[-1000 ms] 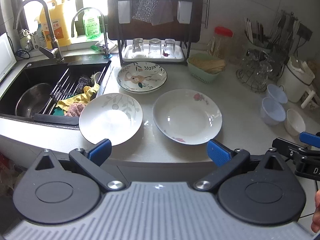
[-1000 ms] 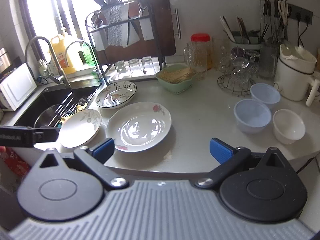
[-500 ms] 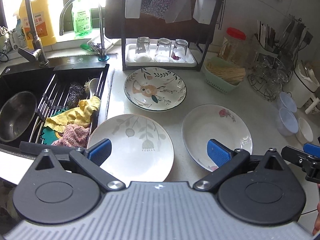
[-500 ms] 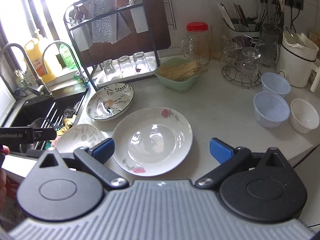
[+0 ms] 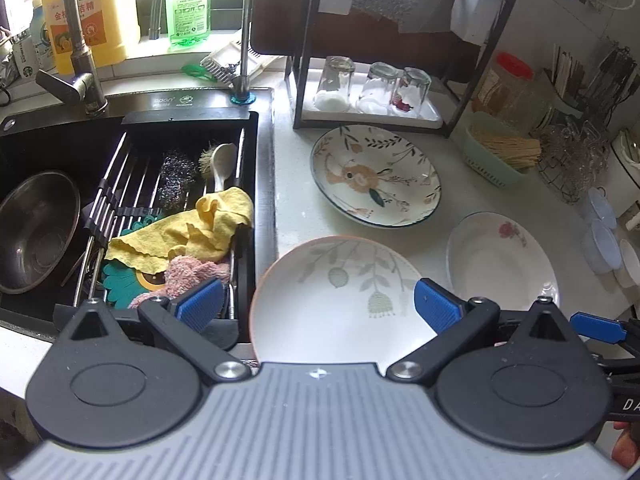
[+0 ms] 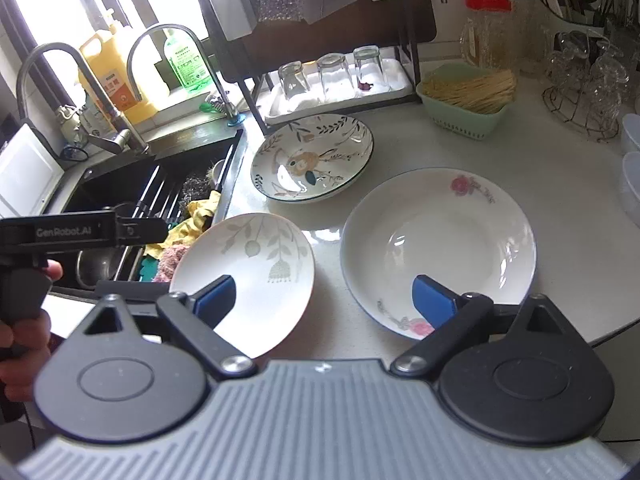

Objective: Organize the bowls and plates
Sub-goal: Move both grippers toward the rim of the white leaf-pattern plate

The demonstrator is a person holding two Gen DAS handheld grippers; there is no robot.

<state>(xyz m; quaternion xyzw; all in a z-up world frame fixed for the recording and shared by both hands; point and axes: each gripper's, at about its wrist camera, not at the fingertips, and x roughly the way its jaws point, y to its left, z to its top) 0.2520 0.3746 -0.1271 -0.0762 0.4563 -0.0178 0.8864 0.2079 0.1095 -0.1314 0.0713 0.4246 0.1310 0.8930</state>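
The left gripper [image 5: 318,306] hangs released over the leaf-print plate [image 5: 340,300] beside the sink [image 5: 256,128]. The right gripper [image 6: 324,294] (also spread wide) hovers between that plate and the rose plate [image 6: 438,248] on the desk [image 6: 560,184].

This is a home kitchen, built around a black sink [image 5: 132,128] set into a pale counter [image 5: 296,208]. Behind the sink stand a tap [image 5: 76,52] and detergent bottles [image 5: 188,4] on a sunlit windowsill; inside it lie cloths [image 5: 188,232] and a scourer [image 5: 176,176]. Right of the sink sit plates [image 5: 376,176], a rack [image 5: 384,60] of upturned glasses [image 5: 336,80] and a chopstick basket [image 5: 500,156].
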